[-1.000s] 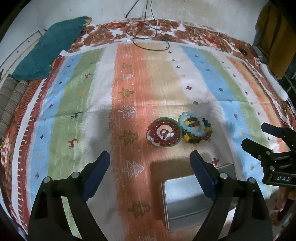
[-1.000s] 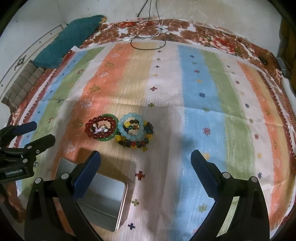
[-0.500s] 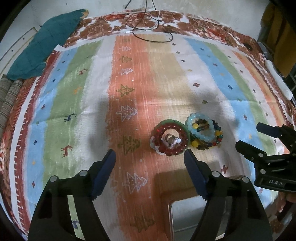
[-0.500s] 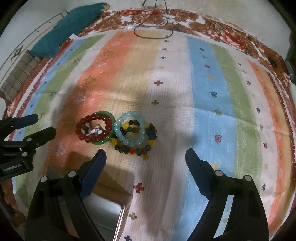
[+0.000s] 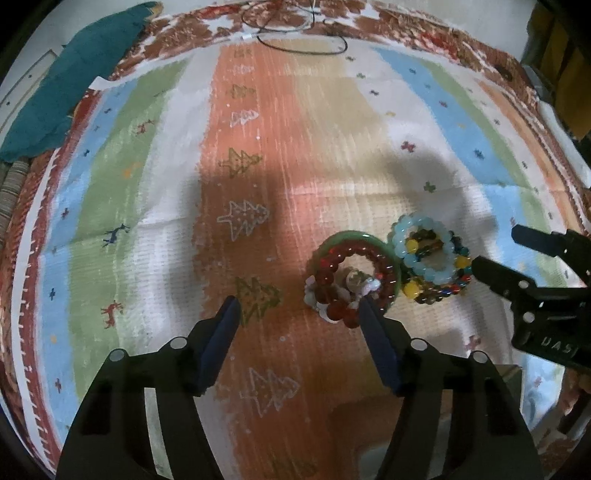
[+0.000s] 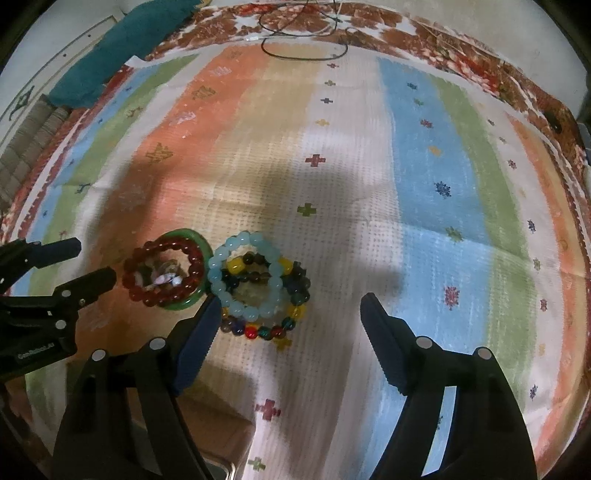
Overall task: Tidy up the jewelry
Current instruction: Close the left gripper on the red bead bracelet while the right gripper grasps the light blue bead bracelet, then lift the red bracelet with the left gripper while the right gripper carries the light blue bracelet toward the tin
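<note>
Two piles of jewelry lie side by side on the striped cloth. The left pile is a dark red bead bracelet (image 5: 334, 275) on a green bangle (image 5: 354, 236), with small pale pieces inside. The right pile is a light blue bead bracelet (image 5: 424, 254) over multicoloured bead bracelets (image 5: 439, 291). My left gripper (image 5: 299, 314) is open, its right fingertip at the red pile's near edge. My right gripper (image 6: 290, 308) is open, low over the blue pile (image 6: 245, 277), its left fingertip between the blue pile and the red pile (image 6: 162, 273).
A metal tin's corner (image 6: 221, 472) shows at the bottom edge of the right wrist view. A teal cloth (image 5: 62, 85) lies at the far left. A black cable (image 5: 295, 33) loops at the far edge. The striped cloth (image 5: 258, 147) covers the surface.
Both grippers have moved forward and down toward the bracelets, which now sit closer to the fingertips. The tin has slid almost out of both views. The jewelry has not moved.
</note>
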